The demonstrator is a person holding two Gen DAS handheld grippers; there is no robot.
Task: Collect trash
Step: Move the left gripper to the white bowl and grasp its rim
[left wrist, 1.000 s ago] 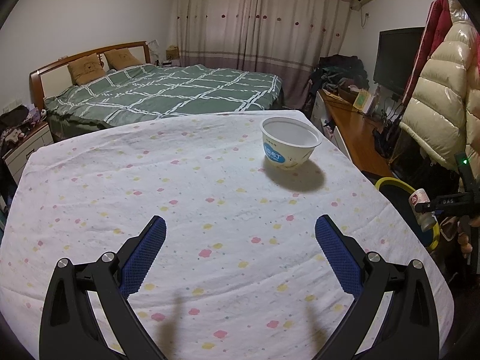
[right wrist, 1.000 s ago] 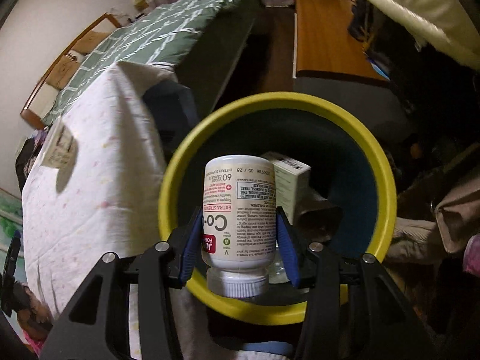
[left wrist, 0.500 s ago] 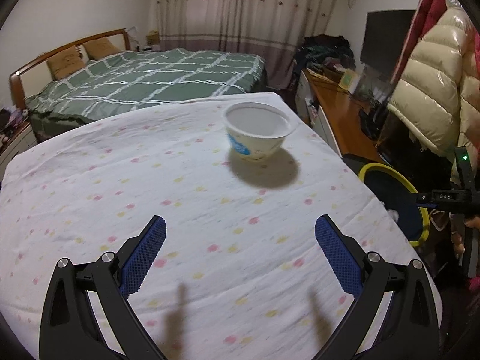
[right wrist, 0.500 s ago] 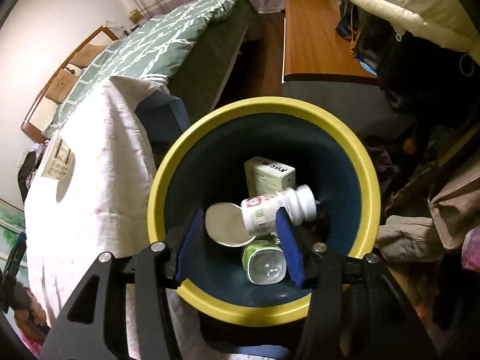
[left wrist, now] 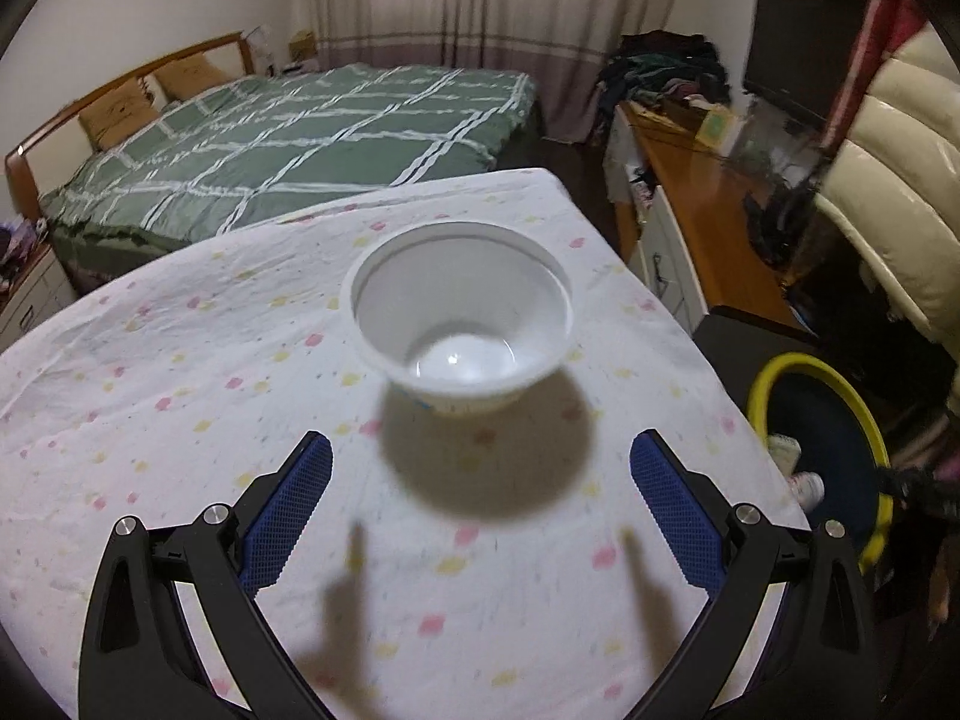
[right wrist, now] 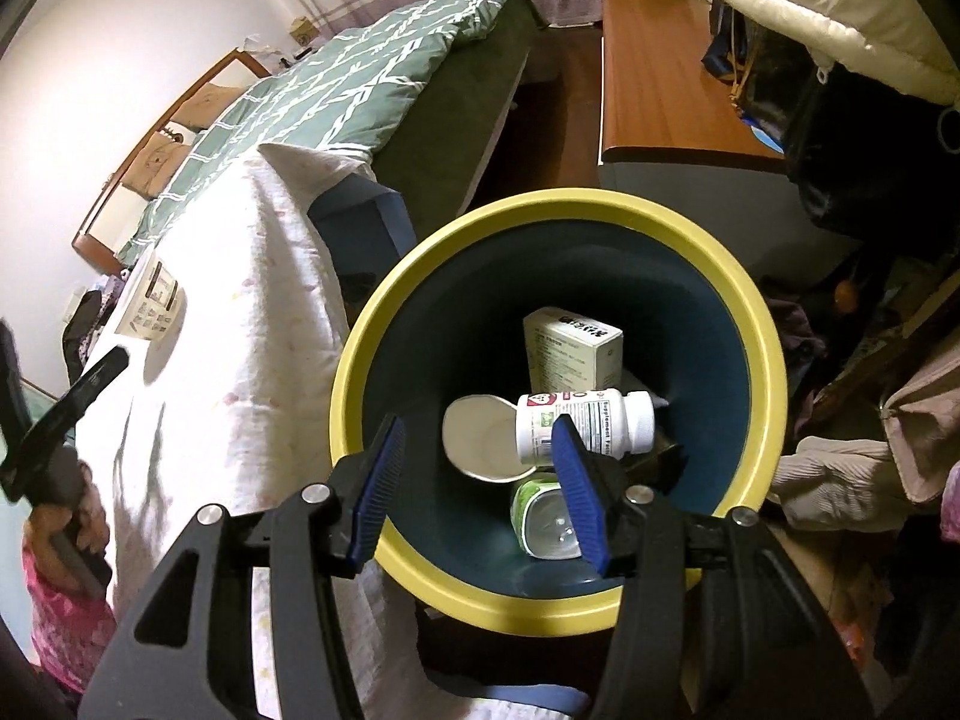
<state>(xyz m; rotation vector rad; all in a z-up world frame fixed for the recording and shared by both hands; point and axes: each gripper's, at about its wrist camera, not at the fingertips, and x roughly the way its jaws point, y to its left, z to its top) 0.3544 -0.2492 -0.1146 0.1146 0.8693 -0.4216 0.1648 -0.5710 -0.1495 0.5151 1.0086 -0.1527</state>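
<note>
The left claw [left wrist: 480,474] hangs wide open, empty, just short of the white plastic bowl [left wrist: 459,324] on the cloth-covered worktop [left wrist: 180,372]. The right claw [right wrist: 477,480], parted and empty, hovers over the yellow-rimmed bin [right wrist: 774,360], where the supplement bottle [right wrist: 585,423] lies on its side.

A thin, glossy white plastic bowl [left wrist: 459,324] sits on a worktop [left wrist: 180,396] draped in matt, lightly creased cotton-like cloth with pastel flecks. The left gripper [left wrist: 480,498] has matt black plastic arms, blue knurled rubbery pads [left wrist: 288,510] and bright metal bolts. The bin [right wrist: 762,372] shows a smooth yellow plastic rim; inside lie a glossy plastic supplement bottle [right wrist: 585,423] and a matt cardboard box [right wrist: 570,354].
</note>
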